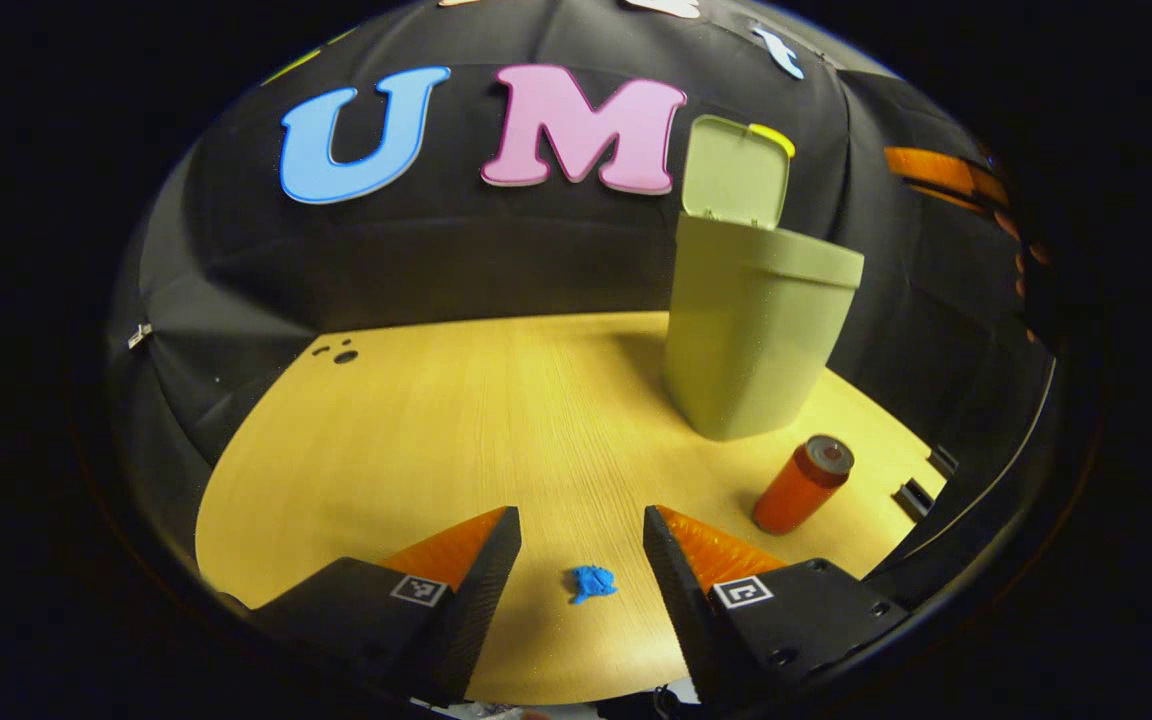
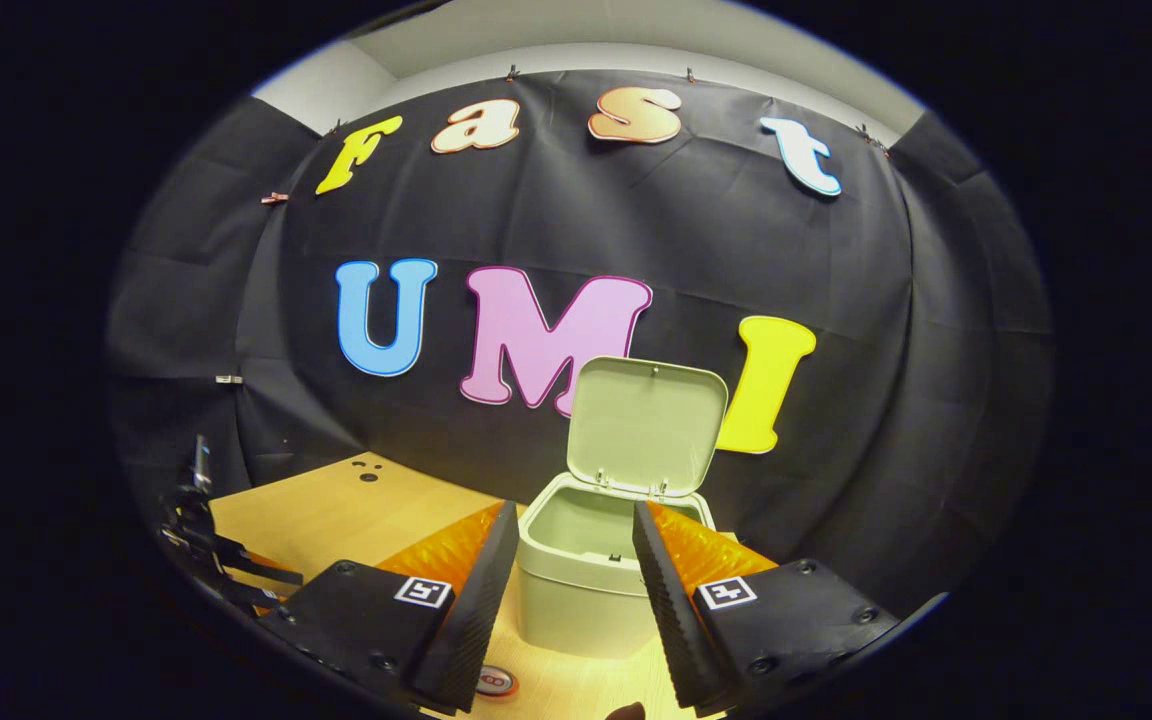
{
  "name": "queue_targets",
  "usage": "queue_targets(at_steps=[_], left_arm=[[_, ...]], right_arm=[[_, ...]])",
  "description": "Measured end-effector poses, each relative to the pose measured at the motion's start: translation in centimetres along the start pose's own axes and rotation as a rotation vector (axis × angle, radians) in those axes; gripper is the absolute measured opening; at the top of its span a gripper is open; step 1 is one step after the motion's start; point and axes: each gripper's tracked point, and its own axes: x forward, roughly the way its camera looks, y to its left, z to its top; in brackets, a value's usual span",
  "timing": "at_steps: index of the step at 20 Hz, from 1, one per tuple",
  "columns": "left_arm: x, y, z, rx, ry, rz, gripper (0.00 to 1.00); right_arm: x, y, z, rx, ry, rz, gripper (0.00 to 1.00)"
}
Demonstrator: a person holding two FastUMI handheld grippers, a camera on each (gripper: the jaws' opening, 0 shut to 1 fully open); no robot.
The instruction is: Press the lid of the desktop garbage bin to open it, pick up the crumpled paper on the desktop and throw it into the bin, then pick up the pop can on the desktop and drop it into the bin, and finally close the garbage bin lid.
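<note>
Left gripper view, left to right. My left tool hangs over the wooden worktop with its fingers spread wide and nothing between them. The crumpled paper, a small blue wad, lies on the worktop in the gap, touching neither finger. Farther back and to the right stands the bin, pale green, its lid swung up and standing open. The pop can stands just in front of the bin's right side, leaning in this view, apart from the bin.

Right gripper view, left to right. The other tool's frame shows at the far left edge over the worktop. My right tool is wide open and empty. The bin sits straight ahead between the fingers, lid raised, cavity visible. The can's top shows below, near the left finger.
</note>
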Motion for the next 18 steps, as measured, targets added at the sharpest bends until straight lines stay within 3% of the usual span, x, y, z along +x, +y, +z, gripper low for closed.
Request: queue_targets(at_steps=[6, 12, 14, 18], left_arm=[[3.8, -1.3, -4.3, 0.037, 0.126, -0.039, 0.73], [5.9, -1.2, -7.9, 0.089, 0.242, -0.017, 0.51], [5.9, -1.1, -8.5, 0.108, 0.264, -0.01, 0.36], [5.7, -1.3, -7.7, 0.089, 0.247, -0.028, 0.31]], right_arm=[[-0.9, -0.9, -1.9, -0.008, 0.054, 0.003, 0.74], [-1.8, -2.4, -2.8, -0.005, 0.079, -0.016, 0.74], [-2.0, -2.7, -3.2, 0.001, 0.089, -0.019, 0.74], [-2.1, -2.8, -3.6, 0.007, 0.097, -0.022, 0.74]])
